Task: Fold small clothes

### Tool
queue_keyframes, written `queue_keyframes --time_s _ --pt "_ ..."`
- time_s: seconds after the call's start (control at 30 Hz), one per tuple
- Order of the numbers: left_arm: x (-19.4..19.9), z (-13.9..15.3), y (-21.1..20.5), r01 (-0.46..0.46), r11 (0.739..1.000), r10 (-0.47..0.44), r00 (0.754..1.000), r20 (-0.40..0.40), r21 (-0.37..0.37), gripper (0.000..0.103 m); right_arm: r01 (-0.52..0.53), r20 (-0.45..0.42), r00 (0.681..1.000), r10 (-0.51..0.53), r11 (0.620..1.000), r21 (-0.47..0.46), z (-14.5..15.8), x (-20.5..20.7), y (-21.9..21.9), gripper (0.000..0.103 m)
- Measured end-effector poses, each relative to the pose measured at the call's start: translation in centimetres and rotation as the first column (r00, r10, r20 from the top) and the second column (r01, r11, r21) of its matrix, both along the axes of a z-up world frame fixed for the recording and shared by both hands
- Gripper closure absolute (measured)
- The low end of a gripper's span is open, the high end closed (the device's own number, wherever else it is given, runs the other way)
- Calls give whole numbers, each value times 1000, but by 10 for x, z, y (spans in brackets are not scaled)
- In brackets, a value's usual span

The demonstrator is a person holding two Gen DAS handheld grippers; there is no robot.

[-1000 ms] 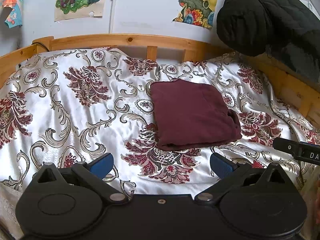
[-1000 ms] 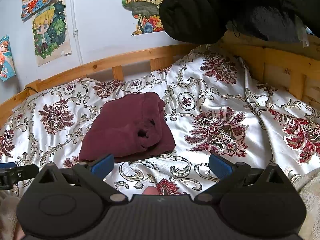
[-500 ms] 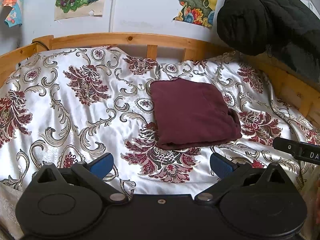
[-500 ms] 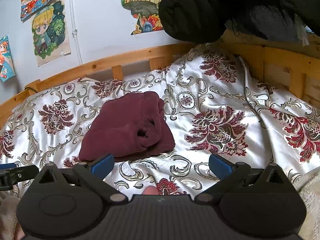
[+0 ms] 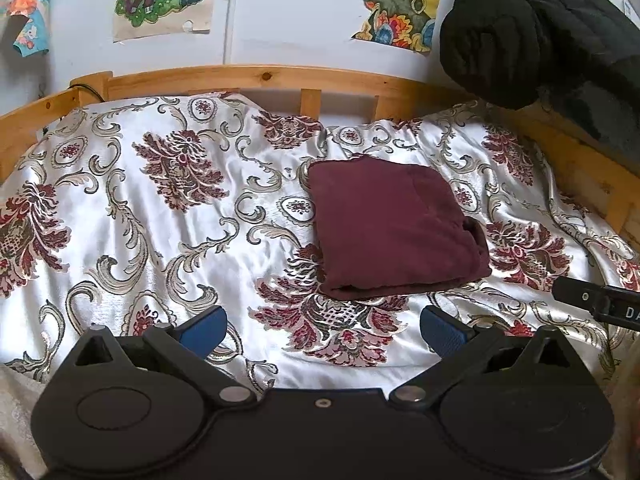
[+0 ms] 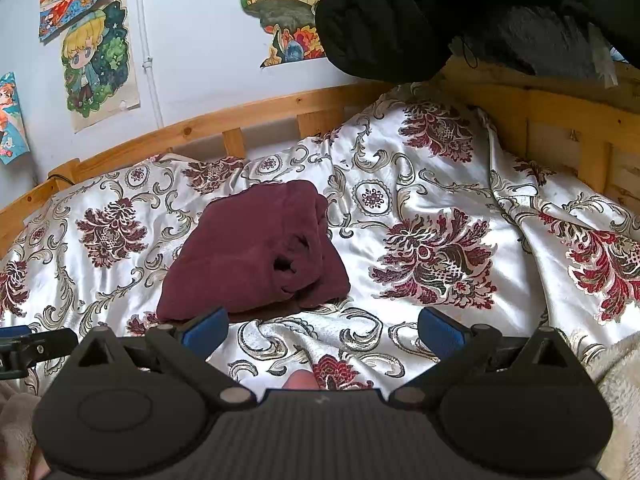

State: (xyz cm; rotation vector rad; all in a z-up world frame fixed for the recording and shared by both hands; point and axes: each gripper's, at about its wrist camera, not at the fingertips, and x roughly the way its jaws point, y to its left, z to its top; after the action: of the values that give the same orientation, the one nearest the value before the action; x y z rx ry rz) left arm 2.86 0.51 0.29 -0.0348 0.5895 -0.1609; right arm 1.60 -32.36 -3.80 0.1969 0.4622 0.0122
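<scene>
Left view, garment (image 5: 394,226): folded maroon square on the quilt (image 5: 160,220), ahead and right of the left gripper (image 5: 323,330).
Left view, jaws: spread wide, empty.
Right view, garment (image 6: 252,252): ahead and left of the right gripper (image 6: 322,330), near edge just beyond its left finger (image 6: 204,330).
Right view, jaws: spread wide, empty.
Nearer: right gripper, by my reading.
Long axis: roughly square, cannot tell.

A folded garment (image 5: 394,228) lies on the bedspread (image 5: 160,216) right of centre, the bed rail (image 5: 248,78) behind it, a jacket (image 5: 540,28) hanging rear right.
</scene>
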Motion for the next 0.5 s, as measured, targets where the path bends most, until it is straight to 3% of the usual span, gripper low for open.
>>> queue_keyframes --time_s 0.3,0.5 --pt "-2 6 -6 -37 997 34 999 36 73 1 5 -5 1000 -5 1000 5 0 1 1 0" --pt "-4 8 -6 -39 997 36 998 49 68 1 5 -3 1000 -5 1000 5 1 0 2 0"
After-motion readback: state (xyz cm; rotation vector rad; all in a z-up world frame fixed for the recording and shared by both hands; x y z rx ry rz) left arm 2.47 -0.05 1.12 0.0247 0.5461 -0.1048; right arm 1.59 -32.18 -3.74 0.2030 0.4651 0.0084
